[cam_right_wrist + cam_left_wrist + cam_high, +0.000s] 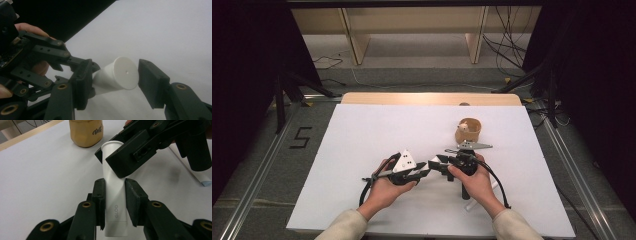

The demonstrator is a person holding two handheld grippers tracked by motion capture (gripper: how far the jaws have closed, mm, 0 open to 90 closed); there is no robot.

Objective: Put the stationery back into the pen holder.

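White plastic at the centre of it all: a glue stick (115, 195) marked GLOO sits clamped between the left tongs (115, 197), jaws pressed flat against its barrel, held in the air above the near middle of the surface (362, 135). In come the right tongs (112, 82), jaws set fairly wide around the cap end, one pad looking close against it and the other standing clear, so they are not gripping yet. My read: the stick is already lifted and steadied, the cap looks to be on, and what remains is closing on that cap and pulling or twisting it free. From the high view both hands meet just inside the near edge, left hand (384, 187) and right hand (474, 180) almost together, and the stick itself is too small to pick out there. Toward the far right of the surface stands a tan jar (468, 131) with something pale inside that I can't identify. A white tube-like object (197, 173) lies near the right hand, cut off and unclear. Whether the near pad truly touches the cap is hard to say.
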